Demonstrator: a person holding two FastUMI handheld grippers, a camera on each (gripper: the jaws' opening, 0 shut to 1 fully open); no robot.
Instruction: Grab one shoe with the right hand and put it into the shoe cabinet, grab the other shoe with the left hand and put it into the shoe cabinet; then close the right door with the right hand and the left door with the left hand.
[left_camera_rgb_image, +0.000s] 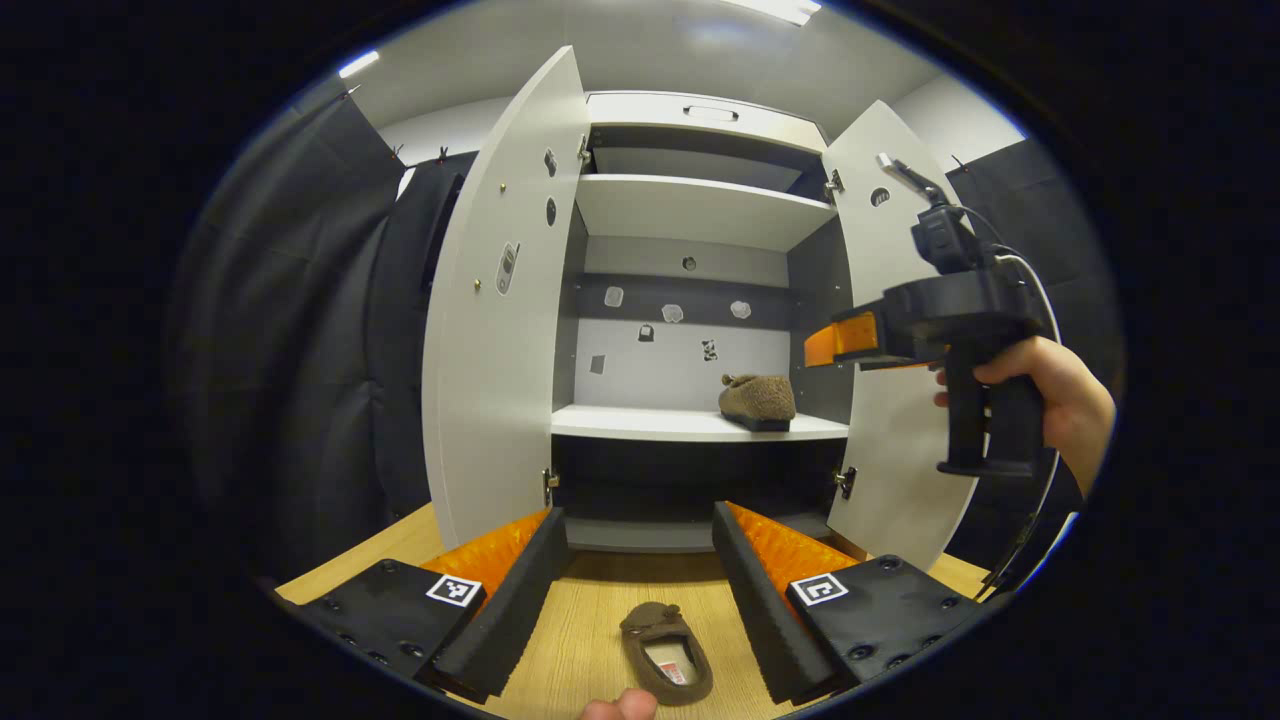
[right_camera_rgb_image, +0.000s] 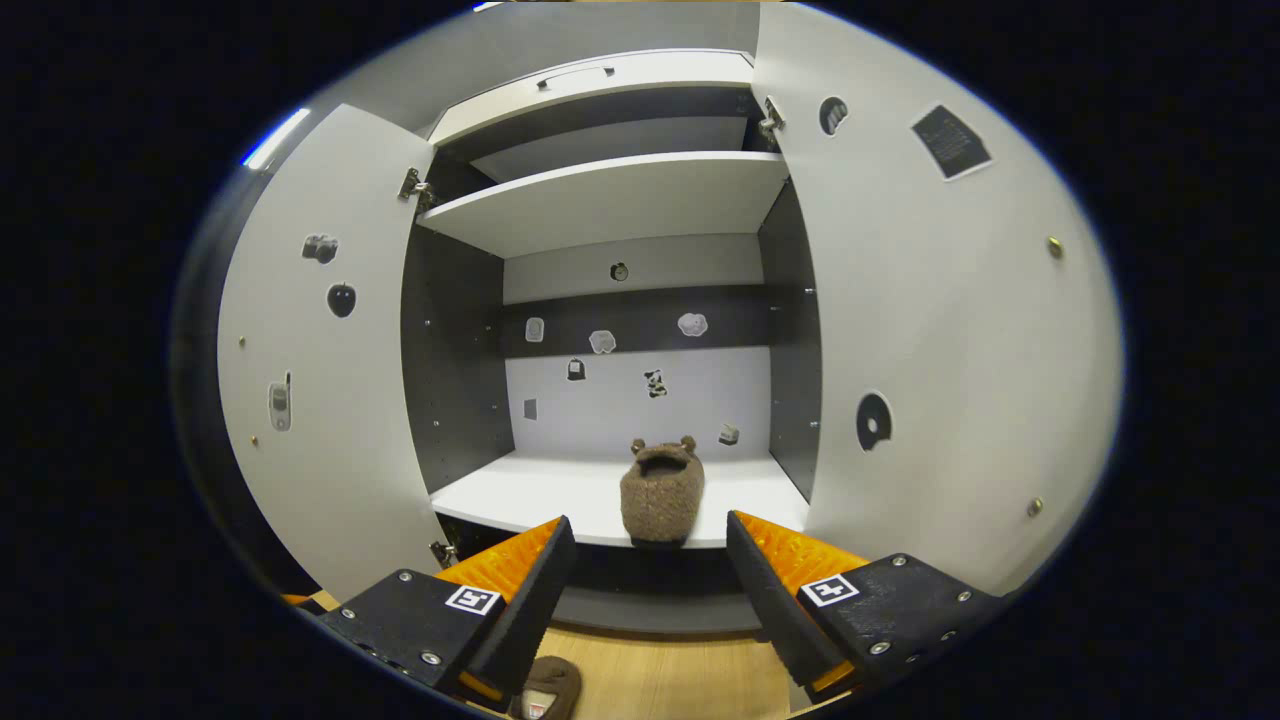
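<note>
One brown fuzzy slipper (left_camera_rgb_image: 757, 401) (right_camera_rgb_image: 660, 495) rests on the lower shelf (left_camera_rgb_image: 690, 427) of the white shoe cabinet, toward its right side. The other brown slipper (left_camera_rgb_image: 667, 651) (right_camera_rgb_image: 550, 688) lies on the wooden floor in front of the cabinet. My left gripper (left_camera_rgb_image: 640, 590) is open, its fingers straddling the floor slipper from above without touching it. My right gripper (right_camera_rgb_image: 648, 590) is open and empty, held just in front of the shelf slipper; in the left gripper view it (left_camera_rgb_image: 840, 341) hovers at the right door, held by a hand (left_camera_rgb_image: 1060, 395).
Both cabinet doors stand wide open: the left door (left_camera_rgb_image: 500, 320) (right_camera_rgb_image: 320, 380) and the right door (left_camera_rgb_image: 890, 460) (right_camera_rgb_image: 940, 330). An upper shelf (left_camera_rgb_image: 700, 205) (right_camera_rgb_image: 610, 195) spans the cabinet. Black cloth wall (left_camera_rgb_image: 330, 330) hangs at the left. A fingertip (left_camera_rgb_image: 620, 706) shows at the bottom edge.
</note>
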